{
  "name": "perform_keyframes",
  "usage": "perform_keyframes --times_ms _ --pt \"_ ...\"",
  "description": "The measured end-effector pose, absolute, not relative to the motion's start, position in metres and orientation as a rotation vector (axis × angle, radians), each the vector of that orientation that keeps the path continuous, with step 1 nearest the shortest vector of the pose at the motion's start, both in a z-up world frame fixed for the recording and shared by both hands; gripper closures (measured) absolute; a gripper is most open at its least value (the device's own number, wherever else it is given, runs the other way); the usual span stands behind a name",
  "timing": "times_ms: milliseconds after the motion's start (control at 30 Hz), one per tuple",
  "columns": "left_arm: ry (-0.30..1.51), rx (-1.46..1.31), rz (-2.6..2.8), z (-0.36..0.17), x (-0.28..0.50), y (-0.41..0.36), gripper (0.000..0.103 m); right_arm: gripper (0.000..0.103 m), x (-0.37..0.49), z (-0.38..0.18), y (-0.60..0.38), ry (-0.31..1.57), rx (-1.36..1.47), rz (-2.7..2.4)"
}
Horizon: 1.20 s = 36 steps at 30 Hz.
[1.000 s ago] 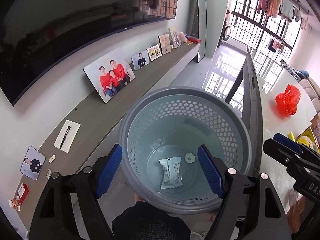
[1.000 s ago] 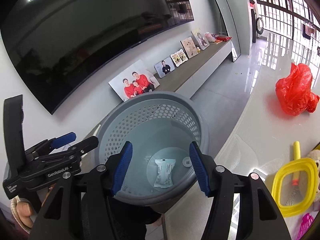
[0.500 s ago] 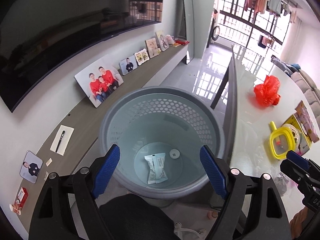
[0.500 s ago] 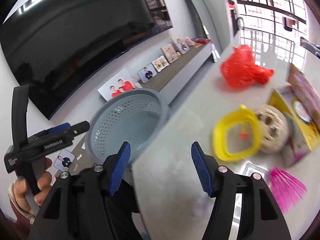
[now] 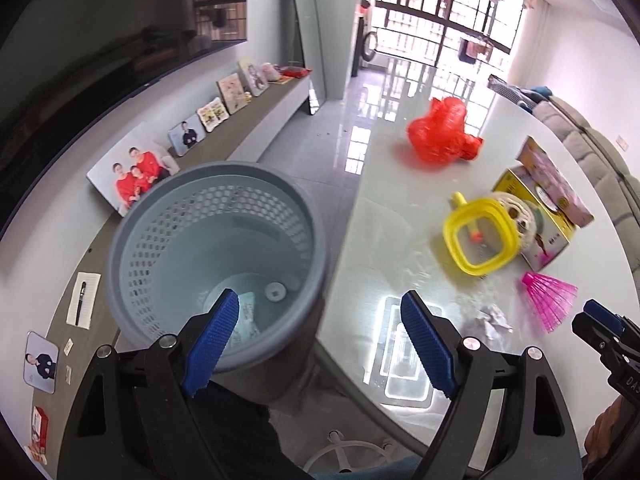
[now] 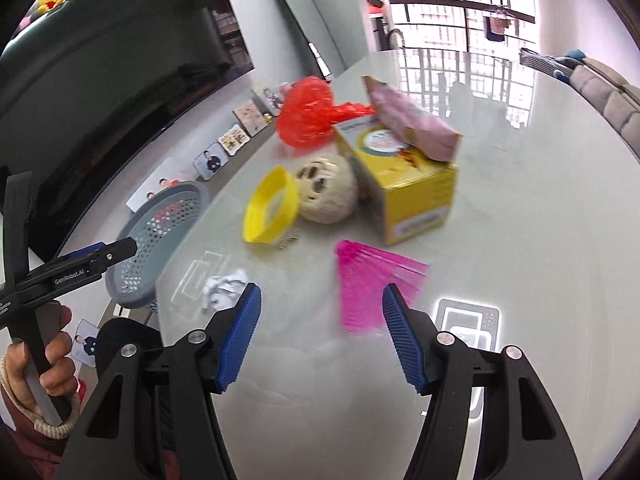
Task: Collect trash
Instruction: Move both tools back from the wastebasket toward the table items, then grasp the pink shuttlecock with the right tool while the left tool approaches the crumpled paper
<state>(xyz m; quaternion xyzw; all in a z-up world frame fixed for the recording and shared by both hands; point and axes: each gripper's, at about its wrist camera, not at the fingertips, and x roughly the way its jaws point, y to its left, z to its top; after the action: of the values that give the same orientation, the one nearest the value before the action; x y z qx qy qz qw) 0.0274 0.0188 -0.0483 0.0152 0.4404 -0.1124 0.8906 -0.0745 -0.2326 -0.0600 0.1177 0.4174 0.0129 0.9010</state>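
Both tongs are empty and parted, so the step in hand looks like the reach for the next bit of rubbish rather than a drop. The left tongs [image 5: 320,336] hang released with nothing between the blue pads, straddling the near rim of the grey basket [image 5: 132,216]; the basket lies ahead and to their left, and a white wrapper [image 5: 250,316] lies on its floor just behind the left pad. The right tongs [image 6: 320,338] are likewise released and hover over the pale surface [image 6: 520,200] with only bare top between the pads.

The likeliest target is the crumpled white paper [image 6: 224,286], which sits on the surface just ahead of the right tongs' left pad, close to the edge nearest the basket. From the left tongs it lies ahead and off to the right [image 5: 494,318]. The pink fan-shaped thing [image 6: 372,276] lies straight ahead of the right tongs, between the pads' lines, and farther on stand a yellow ring [image 6: 266,210], a round woven ball [image 6: 328,188], a yellow box [image 6: 416,184] and a red plastic bag [image 6: 310,112], which may also count as trash.

The next move seems to call for swinging the right tongs a little to their left, lowering until the pads bracket the paper, and closing gently, since it will crush and could slide on the glossy top
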Motion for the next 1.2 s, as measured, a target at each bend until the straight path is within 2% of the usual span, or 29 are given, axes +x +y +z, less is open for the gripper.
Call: perform_keyframes --times_ms 500,633,933,1200 --pt "0.940 0.066 -0.289 -0.063 0.004 -0.041 0.021 0.039 -0.086 -0.082 -0.277 0.860 0.304 0.016" --pt "0.948 0.073 -0.286 -0.065 0.001 -0.047 0.021 0.039 -0.082 -0.083 -0.274 0.861 0.296 0.048" --pt "0.958 0.077 -0.276 -0.067 -0.002 -0.052 0.020 0.030 -0.070 -0.083 -0.274 0.851 0.279 0.055" --pt "0.966 0.070 -0.274 -0.070 0.001 -0.050 0.020 0.029 -0.055 -0.084 -0.268 0.862 0.249 0.069"
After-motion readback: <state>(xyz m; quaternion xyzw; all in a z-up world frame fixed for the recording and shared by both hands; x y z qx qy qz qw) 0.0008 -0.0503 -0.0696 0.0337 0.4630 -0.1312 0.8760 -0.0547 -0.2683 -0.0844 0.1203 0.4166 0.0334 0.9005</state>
